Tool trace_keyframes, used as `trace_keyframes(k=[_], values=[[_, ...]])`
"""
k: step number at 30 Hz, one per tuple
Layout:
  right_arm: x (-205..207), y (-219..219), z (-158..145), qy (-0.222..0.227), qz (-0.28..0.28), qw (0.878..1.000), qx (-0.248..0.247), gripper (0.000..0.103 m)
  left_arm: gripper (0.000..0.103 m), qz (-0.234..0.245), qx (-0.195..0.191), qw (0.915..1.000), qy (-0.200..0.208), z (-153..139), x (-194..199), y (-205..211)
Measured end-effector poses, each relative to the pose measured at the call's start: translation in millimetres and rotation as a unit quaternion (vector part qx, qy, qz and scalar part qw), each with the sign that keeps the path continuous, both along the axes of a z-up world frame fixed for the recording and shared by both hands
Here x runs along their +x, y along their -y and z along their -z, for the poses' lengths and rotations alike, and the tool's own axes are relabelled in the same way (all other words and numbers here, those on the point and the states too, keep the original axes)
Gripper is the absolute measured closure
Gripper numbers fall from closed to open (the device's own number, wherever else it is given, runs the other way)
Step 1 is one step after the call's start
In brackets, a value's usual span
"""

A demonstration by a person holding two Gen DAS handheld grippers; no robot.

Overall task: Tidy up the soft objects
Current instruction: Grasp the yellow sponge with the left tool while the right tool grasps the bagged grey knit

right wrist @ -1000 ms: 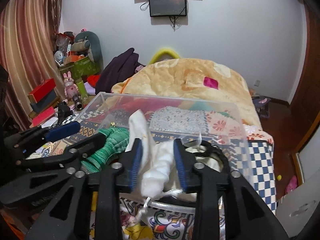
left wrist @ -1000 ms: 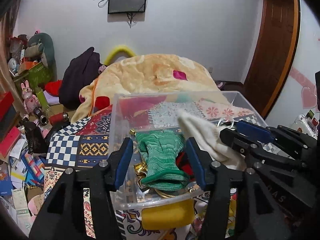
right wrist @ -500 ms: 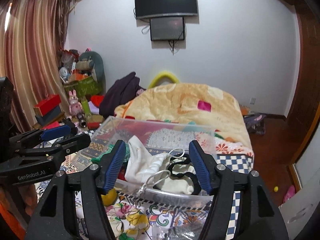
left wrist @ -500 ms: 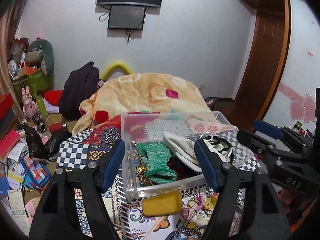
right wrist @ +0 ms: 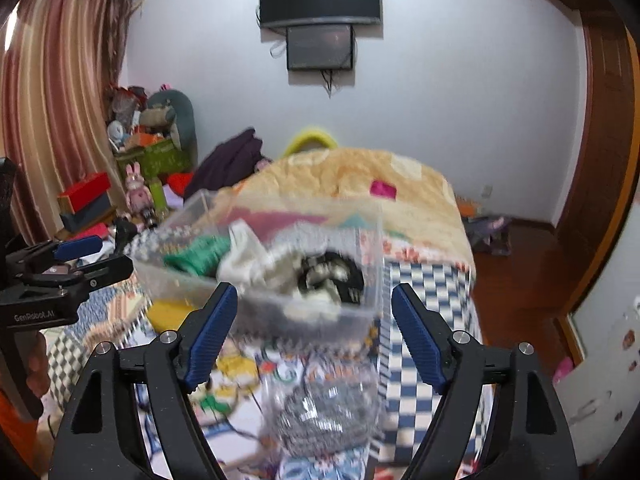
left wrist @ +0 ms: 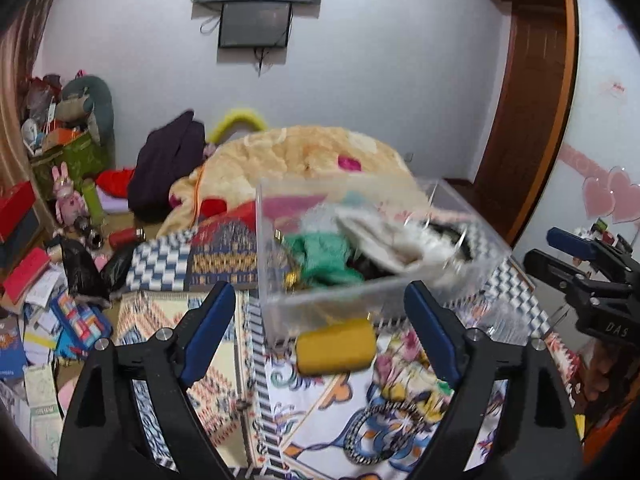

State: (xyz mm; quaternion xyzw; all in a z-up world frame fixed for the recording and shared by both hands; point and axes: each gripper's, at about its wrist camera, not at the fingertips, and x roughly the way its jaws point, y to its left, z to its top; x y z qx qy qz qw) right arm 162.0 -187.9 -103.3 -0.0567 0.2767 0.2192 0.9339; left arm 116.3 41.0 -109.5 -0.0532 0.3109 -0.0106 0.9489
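Note:
A clear plastic bin (left wrist: 276, 304) (right wrist: 176, 284) stands on the patterned bedspread. Inside lie a green knit piece (left wrist: 324, 256) (right wrist: 200, 258), a white cloth (left wrist: 384, 240) (right wrist: 244, 256) and a black item (right wrist: 340, 276). A yellow sponge (left wrist: 336, 346) (right wrist: 168, 314) lies on the bed just in front of the bin. My left gripper (left wrist: 320, 332) is open and empty, held back from the bin's near side. My right gripper (right wrist: 312, 332) is open and empty too, also back from the bin. Both views are blurred.
A clear bag with a dark bundle (right wrist: 324, 408) and a black-and-white ring (left wrist: 380, 432) lie on the bedspread near me. An orange blanket (left wrist: 304, 160) is heaped behind the bin. Clutter covers the floor at left (left wrist: 48, 312). A wooden door (left wrist: 532, 120) stands at right.
My right gripper opened, let go of the white cloth into the bin, and pulled back. My left gripper opened wider and drew back as well.

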Motion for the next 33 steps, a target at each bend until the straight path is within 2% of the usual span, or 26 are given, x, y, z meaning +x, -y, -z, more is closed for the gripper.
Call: trace_keyframes(k=[9, 12, 16, 19, 22, 24, 27, 33], values=[[4, 10, 48, -0.087, 0.001, 0.996, -0.007, 0.025, 0.016, 0.007, -0.014, 0.9977, -0.066, 47, 14, 9], [-1, 12, 60, -0.098, 0.009, 0.995, -0.014, 0.021, 0.016, 0.007, -0.002, 0.9969, -0.078, 56, 20, 14], [-2, 16, 72, -0.115, 0.014, 0.993, -0.025, 0.02, 0.016, 0.005, -0.018, 0.9955, -0.093, 65, 26, 14], [-1, 19, 79, -0.124, 0.016, 0.992, -0.018, 0.02, 0.026, 0.008, -0.03, 0.9947, -0.098, 69, 25, 14], [-1, 21, 80, -0.123, 0.014, 0.992, -0.011, 0.021, 0.041, 0.016, -0.036, 0.994, -0.103, 71, 24, 14], [-2, 20, 80, -0.12, 0.009, 0.993, -0.01, 0.033, 0.044, 0.018, -0.037, 0.9942, -0.1, 70, 23, 16], [-5, 20, 80, -0.117, 0.006, 0.993, -0.009, 0.045, 0.046, 0.023, -0.037, 0.9945, -0.096, 70, 20, 17], [-7, 18, 74, -0.11, -0.001, 0.994, -0.002, 0.062, 0.047, 0.027, -0.035, 0.9951, -0.088, 65, 8, 17]])
